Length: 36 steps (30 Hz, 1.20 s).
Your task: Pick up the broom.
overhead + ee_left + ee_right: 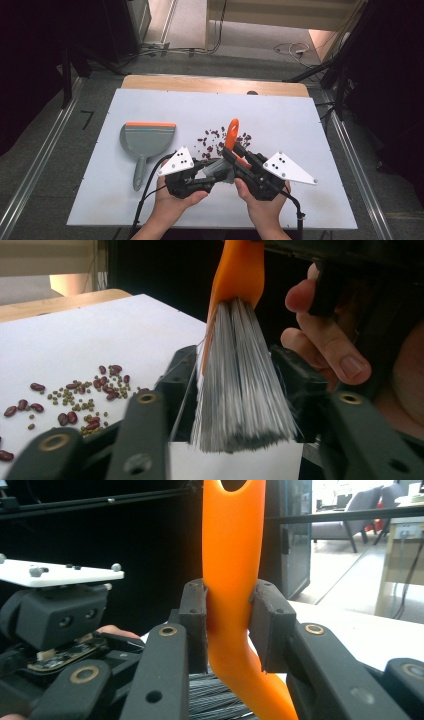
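While both grippers meet near the table's (310, 200) front edge, the right gripper (229, 622) has its jaws pressed tight on the orange handle of the brush (232, 580), which stands upright between them. The left gripper (240, 390) has its jaws closed against the brush's grey bristles (242, 390), one on each side. Beans (217, 140) lie scattered just behind the brush. A grey dustpan (145, 142) with an orange lip lies well left of the brush, handle toward the person.

High view overhead, far; claw views close, share brush (240, 385).
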Each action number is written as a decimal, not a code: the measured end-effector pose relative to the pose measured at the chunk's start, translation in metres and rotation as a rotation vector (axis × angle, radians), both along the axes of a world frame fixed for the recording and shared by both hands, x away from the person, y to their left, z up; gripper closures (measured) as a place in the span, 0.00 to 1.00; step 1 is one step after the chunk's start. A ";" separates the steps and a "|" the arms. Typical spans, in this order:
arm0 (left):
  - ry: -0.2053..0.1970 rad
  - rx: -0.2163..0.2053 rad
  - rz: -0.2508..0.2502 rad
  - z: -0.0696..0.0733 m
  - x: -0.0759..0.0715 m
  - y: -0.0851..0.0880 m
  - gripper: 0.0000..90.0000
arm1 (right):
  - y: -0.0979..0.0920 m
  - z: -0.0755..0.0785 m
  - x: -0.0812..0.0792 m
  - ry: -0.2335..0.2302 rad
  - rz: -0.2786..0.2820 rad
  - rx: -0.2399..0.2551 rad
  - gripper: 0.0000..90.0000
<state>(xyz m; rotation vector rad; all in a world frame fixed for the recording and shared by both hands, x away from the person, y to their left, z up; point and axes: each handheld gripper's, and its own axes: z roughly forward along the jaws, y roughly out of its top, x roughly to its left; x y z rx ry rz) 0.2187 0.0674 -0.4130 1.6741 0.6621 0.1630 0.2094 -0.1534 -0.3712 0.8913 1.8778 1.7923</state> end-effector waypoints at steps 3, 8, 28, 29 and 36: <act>0.010 -0.001 -0.005 0.000 0.001 0.001 0.80 | 0.001 -0.001 -0.001 0.005 0.021 0.012 0.76; -0.013 0.021 0.000 0.002 0.000 0.005 0.92 | 0.002 0.000 0.001 -0.004 0.048 0.002 0.76; -0.085 -0.019 -0.119 0.018 0.006 0.063 0.95 | -0.033 -0.003 0.038 0.055 0.410 -0.076 0.52; -0.089 -0.031 -0.141 0.018 0.005 0.065 0.95 | -0.034 -0.004 0.038 0.052 0.430 -0.096 0.52; -0.120 -0.019 -0.267 0.020 0.000 0.069 0.95 | -0.024 -0.006 0.036 0.097 0.575 -0.203 0.52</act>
